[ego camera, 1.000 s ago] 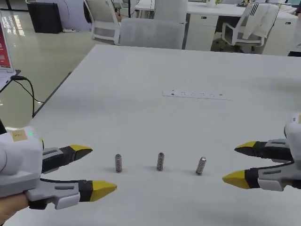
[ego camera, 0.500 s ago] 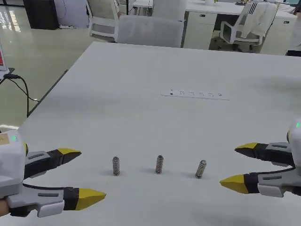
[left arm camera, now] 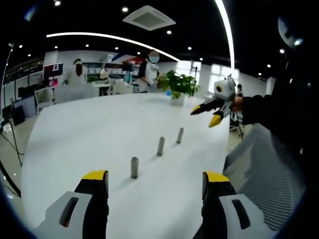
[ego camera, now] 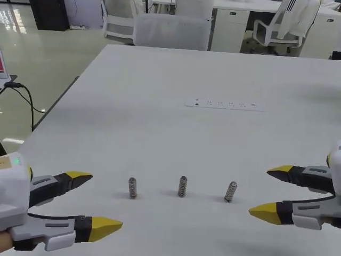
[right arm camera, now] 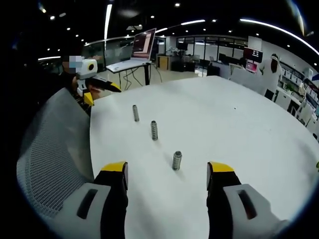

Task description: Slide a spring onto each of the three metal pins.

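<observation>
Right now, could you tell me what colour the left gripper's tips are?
Yellow, on the left gripper; clearest in the head view.

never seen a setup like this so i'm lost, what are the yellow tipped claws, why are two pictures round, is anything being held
There is no robot: a person holds a two-jaw gripper with yellow tips in each hand. The rectangular picture comes from a headset camera looking down at the left gripper and right gripper. Each round picture comes from a fisheye camera riding on one gripper, looking out between its jaws. On the white table three coil springs stand in a row, seemingly each over a pin: left spring, middle spring, right spring. A power strip lies farther back. Both grippers are open and hold nothing.
</observation>
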The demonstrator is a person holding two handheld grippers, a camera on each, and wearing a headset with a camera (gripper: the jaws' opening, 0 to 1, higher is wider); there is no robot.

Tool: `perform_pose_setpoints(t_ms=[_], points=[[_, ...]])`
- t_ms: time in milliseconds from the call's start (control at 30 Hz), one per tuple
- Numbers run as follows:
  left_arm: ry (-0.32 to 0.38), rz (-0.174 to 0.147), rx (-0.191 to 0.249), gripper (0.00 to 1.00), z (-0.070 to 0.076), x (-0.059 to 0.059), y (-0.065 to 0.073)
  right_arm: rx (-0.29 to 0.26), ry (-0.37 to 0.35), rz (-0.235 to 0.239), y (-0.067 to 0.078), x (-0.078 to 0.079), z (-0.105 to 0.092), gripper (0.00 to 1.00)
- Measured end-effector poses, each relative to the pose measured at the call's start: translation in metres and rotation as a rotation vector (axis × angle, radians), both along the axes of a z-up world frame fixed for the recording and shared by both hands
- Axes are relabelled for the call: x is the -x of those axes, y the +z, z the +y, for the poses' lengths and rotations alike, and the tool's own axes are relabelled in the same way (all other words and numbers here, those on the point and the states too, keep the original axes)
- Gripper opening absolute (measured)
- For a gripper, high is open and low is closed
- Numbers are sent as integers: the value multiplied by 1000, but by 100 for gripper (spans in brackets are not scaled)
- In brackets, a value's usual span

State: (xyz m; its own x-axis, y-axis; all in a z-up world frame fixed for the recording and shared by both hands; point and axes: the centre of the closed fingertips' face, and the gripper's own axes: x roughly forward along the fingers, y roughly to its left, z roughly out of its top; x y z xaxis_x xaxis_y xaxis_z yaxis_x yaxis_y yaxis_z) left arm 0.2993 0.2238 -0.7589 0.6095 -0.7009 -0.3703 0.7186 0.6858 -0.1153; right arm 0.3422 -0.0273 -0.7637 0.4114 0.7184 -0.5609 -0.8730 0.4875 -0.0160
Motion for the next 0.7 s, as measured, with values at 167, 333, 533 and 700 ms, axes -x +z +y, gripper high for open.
perform_pose_setpoints(t_ms=[167, 333, 533, 700], points=[[3, 7, -4, 73, 1, 1, -2, -11, -3, 3, -1, 0, 2, 63], [-5, 9, -10, 72, -1, 2, -3, -16, -7, 4, -1, 1, 4, 64], [-8, 11, -9, 72, -2, 3, -4, -33, -18, 3, 1, 1, 7, 64], [-14, 11, -11, 72, -3, 3, -4, -35, -21, 5, 0, 5, 7, 64]])
